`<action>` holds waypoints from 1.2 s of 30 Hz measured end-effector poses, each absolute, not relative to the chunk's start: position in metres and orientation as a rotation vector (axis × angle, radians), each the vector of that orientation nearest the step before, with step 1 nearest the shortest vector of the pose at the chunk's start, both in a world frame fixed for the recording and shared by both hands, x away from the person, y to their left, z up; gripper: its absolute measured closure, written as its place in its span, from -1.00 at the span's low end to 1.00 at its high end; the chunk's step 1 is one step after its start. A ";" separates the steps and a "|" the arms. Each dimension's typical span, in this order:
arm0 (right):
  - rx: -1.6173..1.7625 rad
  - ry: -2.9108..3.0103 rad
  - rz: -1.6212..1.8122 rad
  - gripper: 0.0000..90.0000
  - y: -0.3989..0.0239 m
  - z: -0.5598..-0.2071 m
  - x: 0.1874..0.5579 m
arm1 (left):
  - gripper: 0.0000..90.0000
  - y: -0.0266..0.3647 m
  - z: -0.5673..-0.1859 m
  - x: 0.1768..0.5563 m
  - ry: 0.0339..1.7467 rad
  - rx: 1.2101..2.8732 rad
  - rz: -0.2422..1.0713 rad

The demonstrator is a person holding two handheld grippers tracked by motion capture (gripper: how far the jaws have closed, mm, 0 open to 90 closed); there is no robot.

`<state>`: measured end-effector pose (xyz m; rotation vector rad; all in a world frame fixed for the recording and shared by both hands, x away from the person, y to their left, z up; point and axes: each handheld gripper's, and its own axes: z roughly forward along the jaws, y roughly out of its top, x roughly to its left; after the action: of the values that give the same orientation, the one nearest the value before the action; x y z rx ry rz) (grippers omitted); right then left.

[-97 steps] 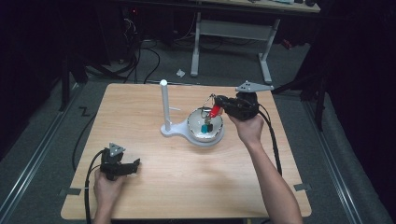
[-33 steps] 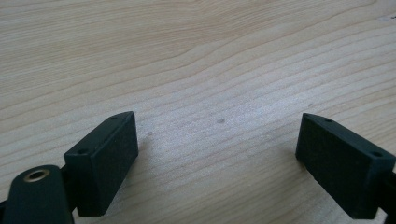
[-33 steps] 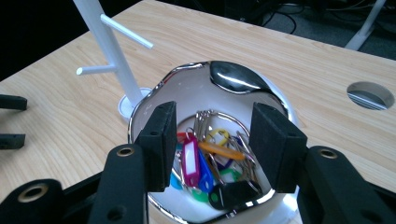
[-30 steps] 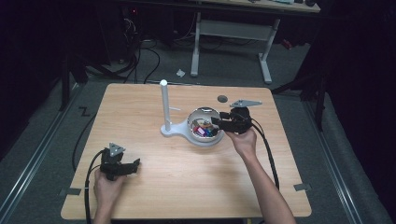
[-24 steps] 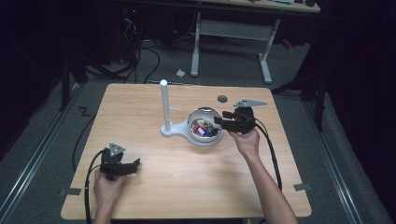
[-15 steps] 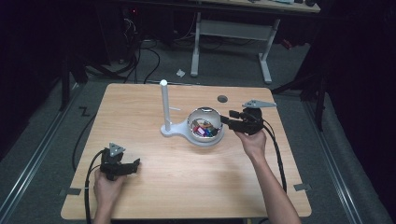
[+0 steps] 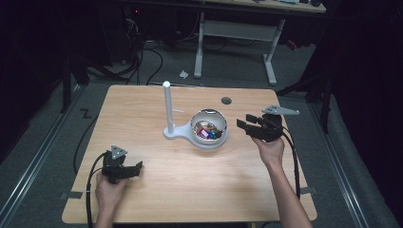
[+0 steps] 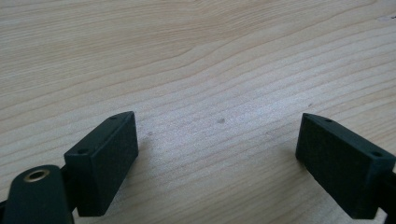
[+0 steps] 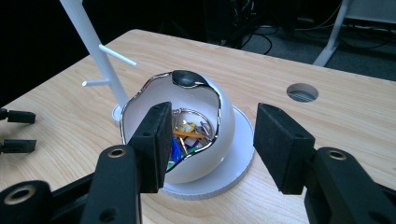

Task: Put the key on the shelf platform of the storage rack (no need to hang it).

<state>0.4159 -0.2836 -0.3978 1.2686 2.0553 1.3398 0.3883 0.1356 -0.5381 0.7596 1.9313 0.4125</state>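
With our left tool (image 7: 139,166) resting spread and empty on the near table (image 7: 199,190), our right tool (image 7: 243,126) hangs spread just beside the white bowl (image 9: 219,112) mid-table; it looks glossy, breakable, slippery, so we'd straddle its rim.

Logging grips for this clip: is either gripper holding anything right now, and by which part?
Nothing is held. The right gripper stands open beside the white bowl, nothing between its jaws. The left gripper is open over bare table.
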 end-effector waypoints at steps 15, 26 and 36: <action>1.297 2.005 1.337 0.05 -0.310 -0.397 0.389 | -0.71 0.135 -0.538 0.388 1.930 0.761 0.411; 1.340 1.942 1.358 0.05 -0.333 -0.406 0.362 | -0.71 0.136 -0.538 0.388 1.929 0.763 0.412; 1.346 1.932 1.374 0.06 -0.335 -0.415 0.350 | -0.71 0.135 -0.538 0.388 1.929 0.763 0.411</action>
<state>0.3505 -0.3350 -0.4154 1.3464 1.9321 1.3744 0.3882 0.1355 -0.5383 0.7629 1.9294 0.4114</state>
